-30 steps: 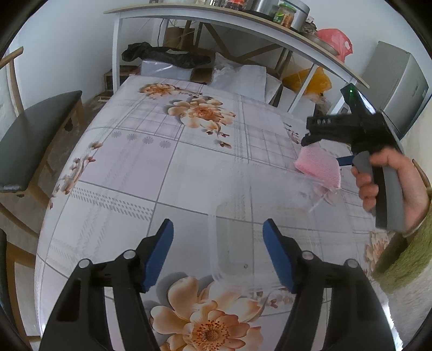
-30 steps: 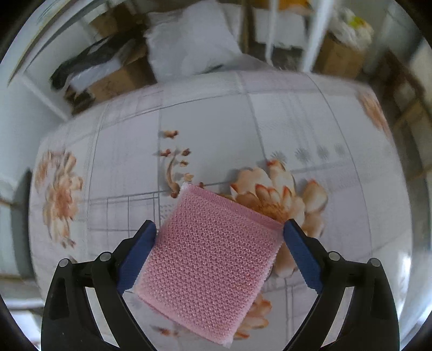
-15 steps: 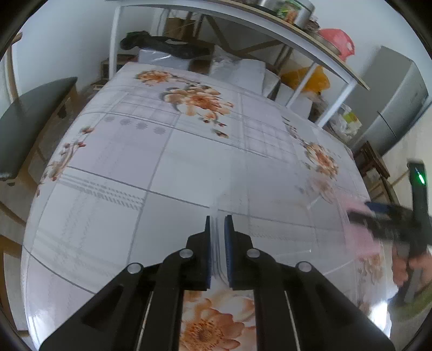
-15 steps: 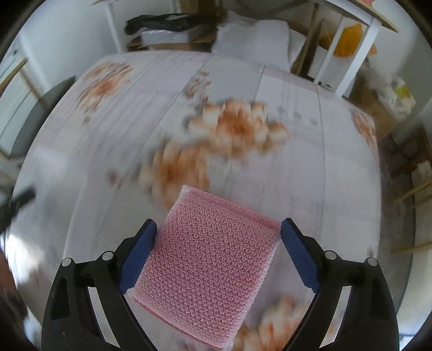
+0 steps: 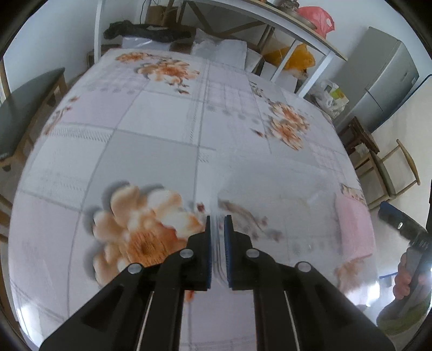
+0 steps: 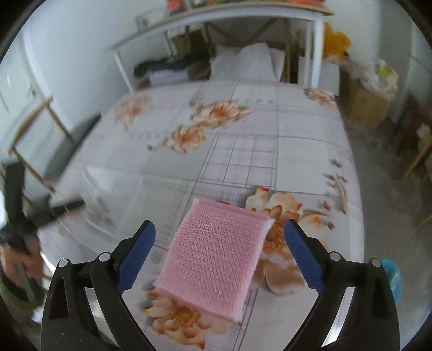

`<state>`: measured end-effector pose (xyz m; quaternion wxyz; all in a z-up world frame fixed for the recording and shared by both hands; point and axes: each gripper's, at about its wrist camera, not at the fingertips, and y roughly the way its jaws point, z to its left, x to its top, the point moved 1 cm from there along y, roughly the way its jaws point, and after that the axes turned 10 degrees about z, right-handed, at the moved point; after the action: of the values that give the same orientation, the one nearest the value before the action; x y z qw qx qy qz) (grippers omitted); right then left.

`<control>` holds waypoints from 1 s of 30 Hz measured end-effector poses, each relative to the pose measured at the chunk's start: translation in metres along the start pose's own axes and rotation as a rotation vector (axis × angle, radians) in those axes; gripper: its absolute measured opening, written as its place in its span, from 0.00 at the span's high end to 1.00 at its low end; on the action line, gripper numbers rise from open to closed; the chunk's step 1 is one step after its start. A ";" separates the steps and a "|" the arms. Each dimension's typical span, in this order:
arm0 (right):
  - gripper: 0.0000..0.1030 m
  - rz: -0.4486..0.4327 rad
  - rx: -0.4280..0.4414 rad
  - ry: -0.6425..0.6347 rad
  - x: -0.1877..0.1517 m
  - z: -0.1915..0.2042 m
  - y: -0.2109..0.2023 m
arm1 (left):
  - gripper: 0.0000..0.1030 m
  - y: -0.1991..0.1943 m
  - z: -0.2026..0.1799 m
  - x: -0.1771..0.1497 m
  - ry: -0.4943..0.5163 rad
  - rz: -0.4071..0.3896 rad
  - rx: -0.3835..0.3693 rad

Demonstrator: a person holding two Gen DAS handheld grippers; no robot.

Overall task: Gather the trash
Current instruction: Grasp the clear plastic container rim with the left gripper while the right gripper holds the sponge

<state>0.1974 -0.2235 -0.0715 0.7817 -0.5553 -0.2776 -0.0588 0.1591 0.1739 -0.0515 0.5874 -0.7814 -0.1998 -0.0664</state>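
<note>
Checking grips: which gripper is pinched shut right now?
The left gripper, jaws just closed on the clear plastic bag; the right gripper stands wide, pink pad between its jaws.

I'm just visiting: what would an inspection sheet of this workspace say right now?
Surface: table under a floral cloth.
Job's things: pink scouring pad; clear plastic bag, hard to make out.
Clutter: orange bag under a white shelf.
Grippers: left gripper has just been closing, now shut on the clear plastic bag's edge; right gripper wide, pink scouring pad between its fingers, gaps showing either side.
Cables: nothing seen.
Surroundings: dark bench, grey fridge.
</note>
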 end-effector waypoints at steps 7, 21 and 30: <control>0.10 -0.036 0.058 0.086 -0.019 -0.014 -0.021 | 0.81 -0.012 -0.022 -0.030 0.071 0.037 -0.112; 0.10 -0.010 0.039 0.155 -0.054 -0.022 -0.027 | 0.45 -0.064 -0.058 -0.074 0.408 0.089 -0.366; 0.10 -0.021 0.063 0.200 -0.061 -0.025 -0.030 | 0.47 -0.007 -0.088 -0.003 0.555 0.092 -0.059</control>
<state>0.1435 -0.2707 -0.0831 0.8220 -0.5188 -0.2058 -0.1134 0.1648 0.0922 -0.0196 0.5992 -0.7582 0.0065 -0.2570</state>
